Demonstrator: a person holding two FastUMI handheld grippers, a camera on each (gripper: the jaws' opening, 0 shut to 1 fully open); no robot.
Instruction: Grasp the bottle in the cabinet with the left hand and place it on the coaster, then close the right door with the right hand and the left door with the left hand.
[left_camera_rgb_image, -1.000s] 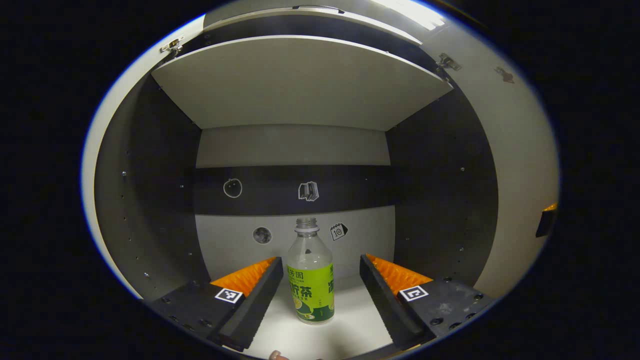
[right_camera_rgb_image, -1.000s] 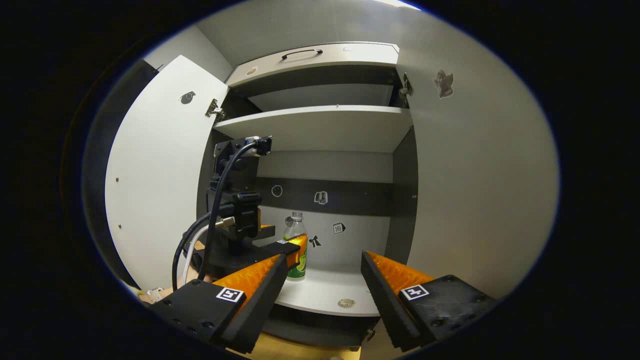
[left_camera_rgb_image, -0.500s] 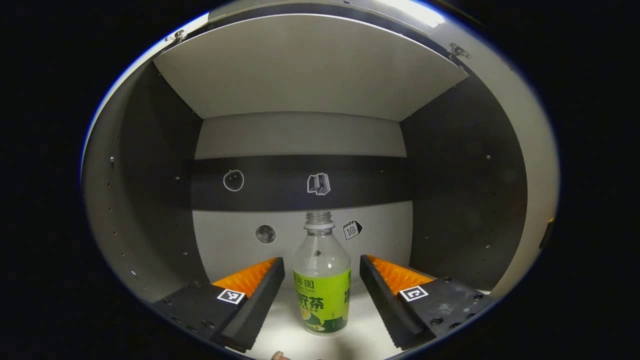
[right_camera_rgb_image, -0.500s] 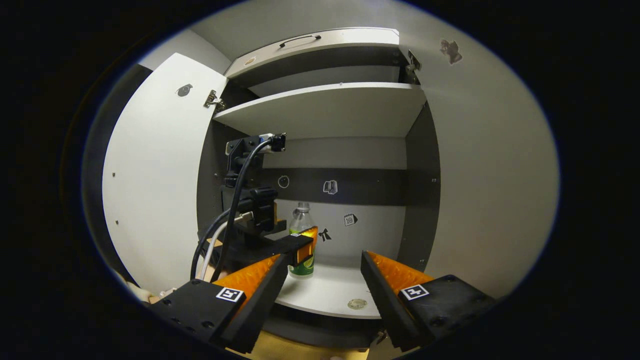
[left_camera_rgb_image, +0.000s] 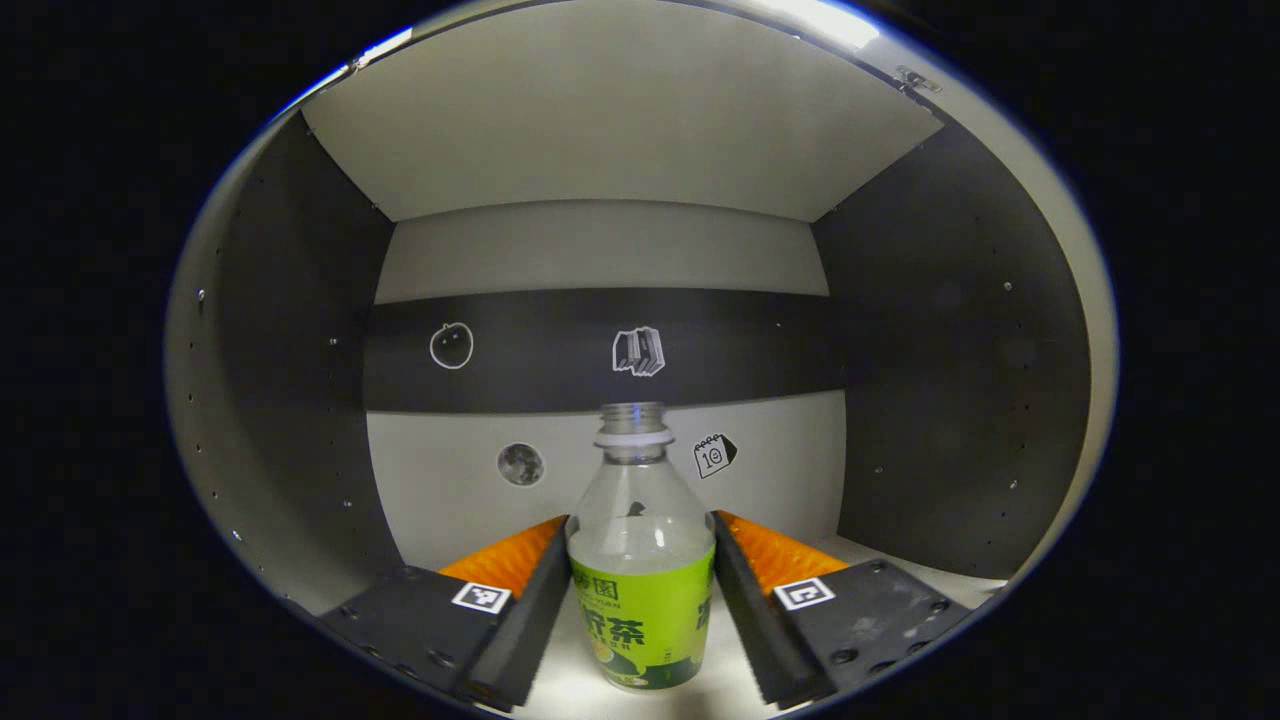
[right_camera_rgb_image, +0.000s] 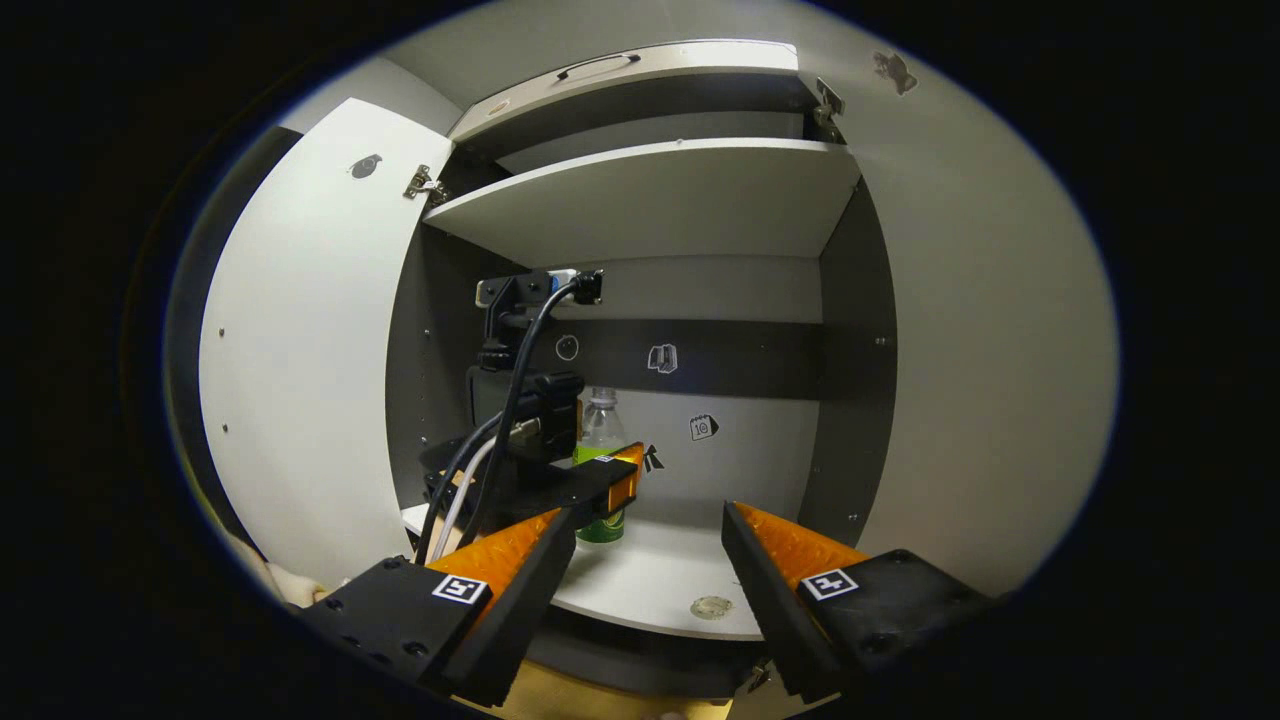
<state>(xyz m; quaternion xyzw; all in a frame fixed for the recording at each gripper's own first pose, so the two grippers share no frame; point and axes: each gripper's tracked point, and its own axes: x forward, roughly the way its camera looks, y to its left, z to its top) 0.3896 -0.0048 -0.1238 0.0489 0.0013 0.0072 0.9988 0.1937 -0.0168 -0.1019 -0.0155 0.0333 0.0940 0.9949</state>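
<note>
Left gripper (left_camera_rgb_image: 640, 522), bottom centre of the left gripper view: fingers (left_camera_rgb_image: 520, 620) spread just as wide as the bottle (left_camera_rgb_image: 640, 600), one at each side of its labelled body. Edges of both fingers right at the bottle's outline; impossible to say if pressing on it or only beside it. Bottle upright on the cabinet's lower shelf (left_camera_rgb_image: 900, 560), clear above, green label below, no cap on the neck. Behind it, in the middle of the frame, the back wall (left_camera_rgb_image: 600, 250) with a dark band and several small stickers.

Right gripper (right_camera_rgb_image: 645, 515), bottom centre of the right gripper view: fingers wide apart, nothing between them, in front of the cabinet and apart from it. Farther in, left of centre, the left gripper (right_camera_rgb_image: 600, 480) again, with dark and white cables (right_camera_rgb_image: 500, 430) behind it, reaching over the lower shelf (right_camera_rgb_image: 660, 580). Bottle (right_camera_rgb_image: 600, 420) partly hidden behind that gripper, neck visible above it. Small round disc (right_camera_rgb_image: 711, 606) near the front edge of this shelf, at the lower centre. Upper shelf (right_camera_rgb_image: 660, 200) above. Left door (right_camera_rgb_image: 300, 350) open at the left of the frame, right door (right_camera_rgb_image: 980, 350) open at the right.
</note>
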